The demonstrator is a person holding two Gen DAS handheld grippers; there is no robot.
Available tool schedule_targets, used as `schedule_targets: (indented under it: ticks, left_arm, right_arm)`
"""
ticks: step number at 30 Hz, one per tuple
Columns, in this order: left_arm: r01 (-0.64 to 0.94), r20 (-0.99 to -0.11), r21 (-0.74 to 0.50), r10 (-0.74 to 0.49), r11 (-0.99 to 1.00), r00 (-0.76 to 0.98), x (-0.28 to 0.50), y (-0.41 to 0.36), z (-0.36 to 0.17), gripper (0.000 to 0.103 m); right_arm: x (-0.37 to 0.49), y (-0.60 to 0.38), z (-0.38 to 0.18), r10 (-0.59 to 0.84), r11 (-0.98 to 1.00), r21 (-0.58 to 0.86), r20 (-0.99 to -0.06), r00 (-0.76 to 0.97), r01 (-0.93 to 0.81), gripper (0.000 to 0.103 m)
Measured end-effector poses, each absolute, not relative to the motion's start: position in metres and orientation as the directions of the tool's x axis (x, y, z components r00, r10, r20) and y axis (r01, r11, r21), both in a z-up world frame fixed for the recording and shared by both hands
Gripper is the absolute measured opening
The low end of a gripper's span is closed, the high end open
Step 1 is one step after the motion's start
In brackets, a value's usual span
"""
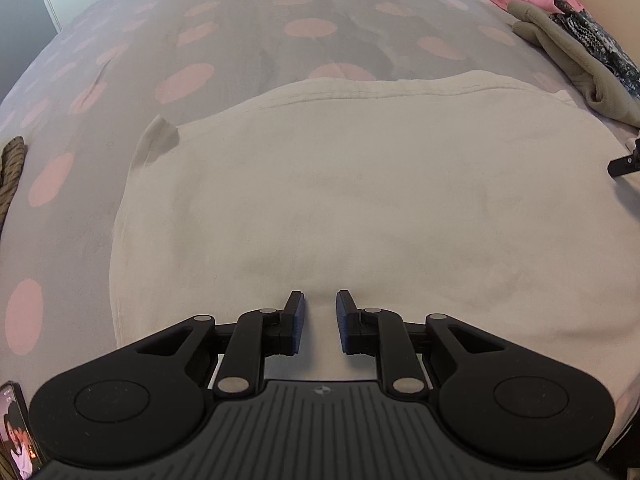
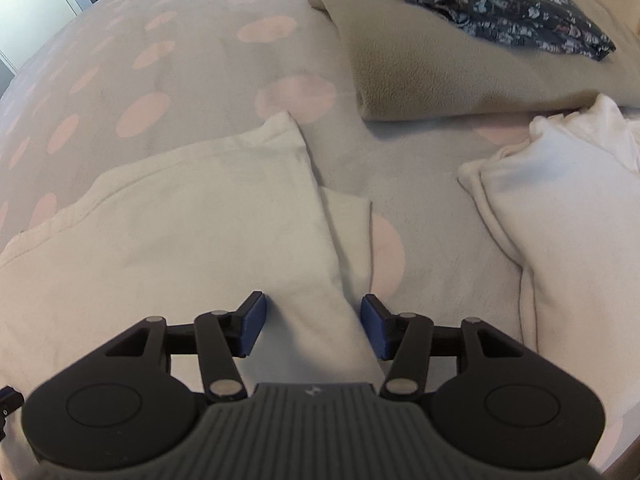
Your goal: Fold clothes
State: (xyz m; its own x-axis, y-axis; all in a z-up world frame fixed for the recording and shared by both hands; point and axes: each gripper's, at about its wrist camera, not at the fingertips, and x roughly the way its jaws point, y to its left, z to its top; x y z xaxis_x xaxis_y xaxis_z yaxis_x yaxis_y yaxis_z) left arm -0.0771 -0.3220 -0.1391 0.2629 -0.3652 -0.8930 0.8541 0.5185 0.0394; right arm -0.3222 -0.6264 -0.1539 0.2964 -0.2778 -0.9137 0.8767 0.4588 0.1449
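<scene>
Cream garment (image 1: 340, 184) lies partly folded on the bedspread (image 1: 120, 60), left gripper (image 1: 320, 314) and right gripper (image 2: 312, 326) both spread empty over its near edge, so probably another fold or a smoothing pass.

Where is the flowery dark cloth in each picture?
Left wrist view: the flowery dark cloth sits at the far right edge, on the beige folded garment.
Right wrist view: the flowery dark cloth lies at the top, right of centre, on the same beige garment.
Shared landmark: the cream garment on the bed.
</scene>
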Motion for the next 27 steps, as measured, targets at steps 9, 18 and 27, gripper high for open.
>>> schedule_targets:
  ticks: [9, 18, 27]
  left_arm:
    - [0.833, -0.876, 0.026, -0.388, 0.552, 0.285, -0.071, -0.334, -0.135, 0.016]
    - [0.834, -0.876, 0.03, -0.386, 0.551, 0.287, -0.072, -0.333, -0.139, 0.016]
    - [0.835, -0.879, 0.026, -0.385, 0.549, 0.28, -0.071, -0.33, -0.138, 0.016]
  right_arm:
    - [-0.336, -0.636, -0.164, -0.253, 0.437, 0.201, -0.908, 0.334, 0.877, 0.072]
    - [-0.332, -0.633, -0.169, -0.231, 0.451, 0.22, -0.907, 0.351, 0.865, 0.072]
    - [-0.322, -0.622, -0.157, -0.22, 0.482, 0.255, -0.891, 0.398, 0.838, 0.014]
